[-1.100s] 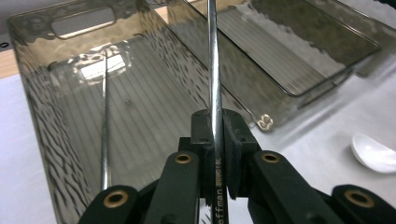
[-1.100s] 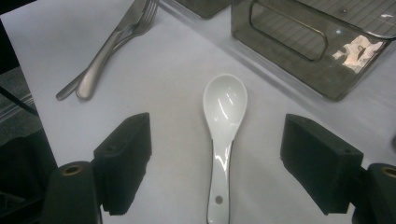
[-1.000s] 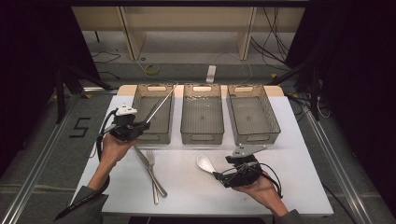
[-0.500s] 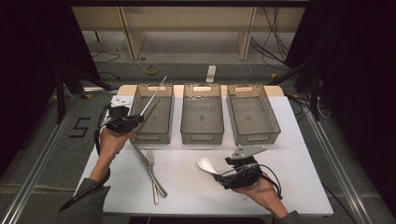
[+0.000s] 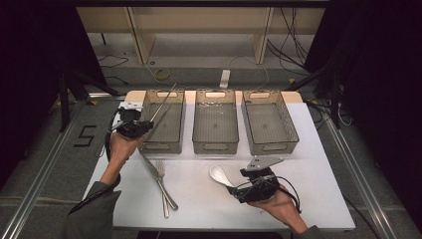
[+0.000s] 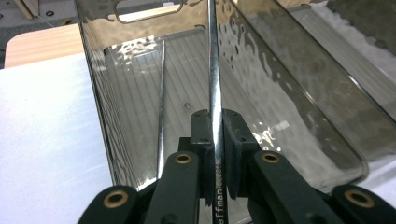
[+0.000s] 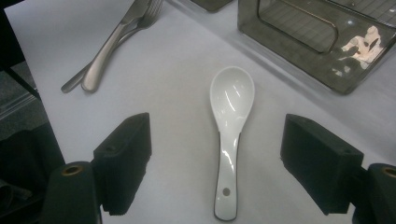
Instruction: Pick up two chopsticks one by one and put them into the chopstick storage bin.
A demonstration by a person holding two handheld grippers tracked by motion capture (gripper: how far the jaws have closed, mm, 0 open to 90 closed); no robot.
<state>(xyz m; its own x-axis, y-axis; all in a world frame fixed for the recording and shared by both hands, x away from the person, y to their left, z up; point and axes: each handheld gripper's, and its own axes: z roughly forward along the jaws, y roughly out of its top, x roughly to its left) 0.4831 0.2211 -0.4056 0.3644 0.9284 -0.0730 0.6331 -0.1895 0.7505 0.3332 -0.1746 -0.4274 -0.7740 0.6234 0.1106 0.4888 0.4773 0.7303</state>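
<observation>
My left gripper (image 5: 133, 128) is shut on a slim shiny metal rod (image 5: 161, 104), held at the near left corner of the left clear bin (image 5: 149, 147). In the left gripper view the rod (image 6: 213, 70) runs straight up from between the pads of the gripper (image 6: 215, 126), above the bin's inside (image 6: 102, 93). A second thin rod (image 6: 161, 93) shows by the bin's wall. My right gripper (image 5: 239, 182) rests on the table, open. A white ceramic spoon (image 7: 232, 95) lies untouched between its wide jaws (image 7: 217, 130), bowl pointing away.
A knife and fork (image 5: 158, 179) lie side by side on the white table, left of the spoon (image 5: 218, 174). Two more clear bins, middle (image 5: 215, 147) and right (image 5: 271, 147), stand in a row with the left one. A bin's handle end (image 7: 299, 46) sits just beyond the spoon.
The left gripper has drifted slightly left with the rod, and the rod's far tip has swung left over the left bin. The right gripper and the spoon have stayed put.
</observation>
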